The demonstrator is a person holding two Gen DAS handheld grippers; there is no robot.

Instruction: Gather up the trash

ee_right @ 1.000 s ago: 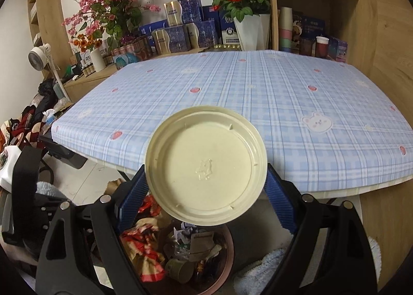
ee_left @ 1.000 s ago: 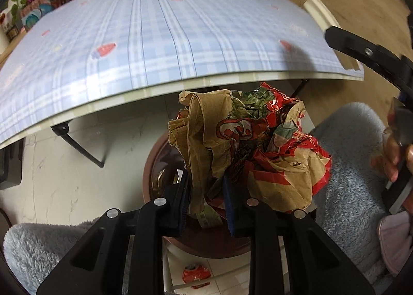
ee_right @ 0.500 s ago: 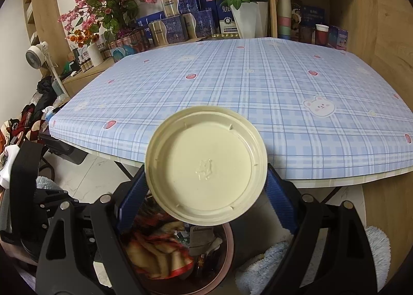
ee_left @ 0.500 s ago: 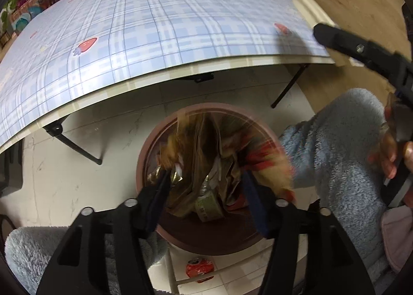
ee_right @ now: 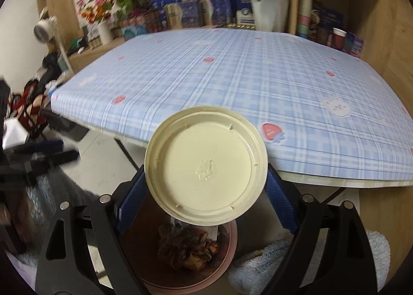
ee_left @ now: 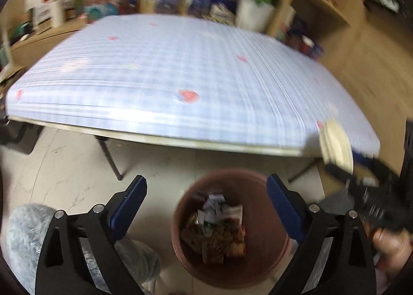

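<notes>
While the left tongs (ee_left: 206, 204) stand wide apart with nothing between the pads, having just been opening, the crumpled wrappers (ee_left: 214, 233) lie inside the brown bin (ee_left: 268, 266) at the lower centre of the left wrist frame, below the near edge of the bench (ee_left: 180, 68); the right tongs (ee_right: 205, 200) are clamped on the cream plastic lid (ee_right: 205, 166), pads pressing its left and right rims, held at the frame centre directly above the bin (ee_right: 227, 264), whose trash (ee_right: 188, 248) shows beneath it. Step in hand: depositing, one load already dropped. Next move, as judged: lower the lid toward the bin mouth, tilt it clear of the rim, then part the right tongs
</notes>
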